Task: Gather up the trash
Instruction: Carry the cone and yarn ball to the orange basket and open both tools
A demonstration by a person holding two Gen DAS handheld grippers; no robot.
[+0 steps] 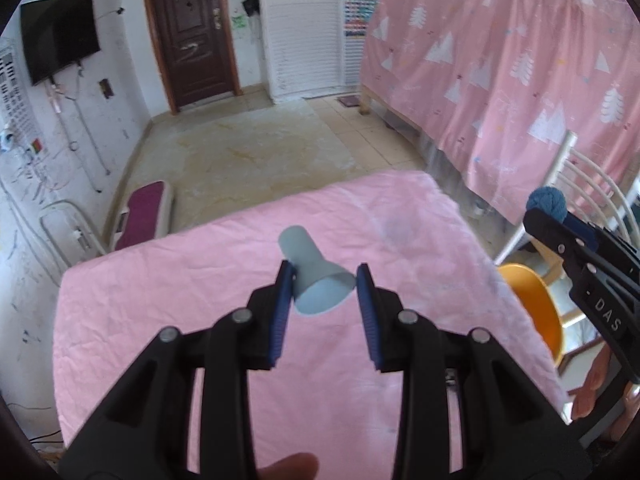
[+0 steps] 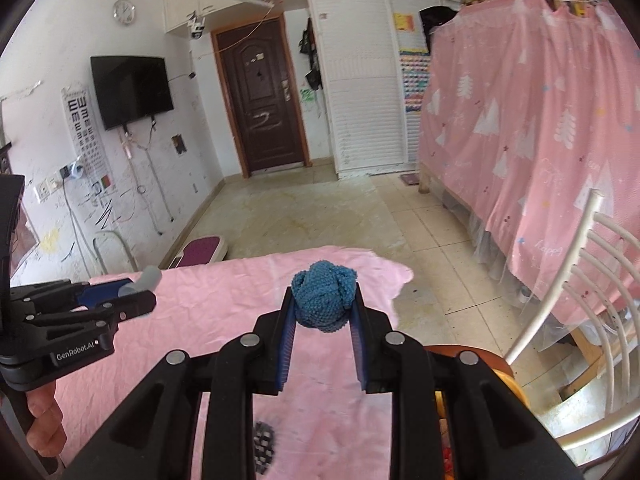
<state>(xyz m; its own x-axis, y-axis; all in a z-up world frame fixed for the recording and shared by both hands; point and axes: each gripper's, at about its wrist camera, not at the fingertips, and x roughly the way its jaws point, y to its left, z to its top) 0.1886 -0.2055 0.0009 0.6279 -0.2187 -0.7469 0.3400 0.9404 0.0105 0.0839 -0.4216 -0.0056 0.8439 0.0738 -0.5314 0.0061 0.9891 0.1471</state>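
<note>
My left gripper (image 1: 323,276) is shut on a grey-blue paper cup (image 1: 316,276), held on its side above the pink-covered table (image 1: 160,300); the cup's mouth faces me. It also shows in the right wrist view (image 2: 140,282), in the left gripper (image 2: 132,294). My right gripper (image 2: 323,300) is shut on a balled-up blue knitted cloth (image 2: 324,298), held above the table (image 2: 208,308). The cloth (image 1: 546,202) and right gripper (image 1: 548,216) appear at the right edge of the left wrist view.
An orange bin (image 1: 536,308) stands beside the table's right edge, next to a white chair (image 2: 592,280). A black-and-white patterned scrap (image 2: 264,444) lies on the table near me. A pink curtain (image 2: 540,128) hangs on the right. A maroon stool (image 1: 142,216) stands beyond the table.
</note>
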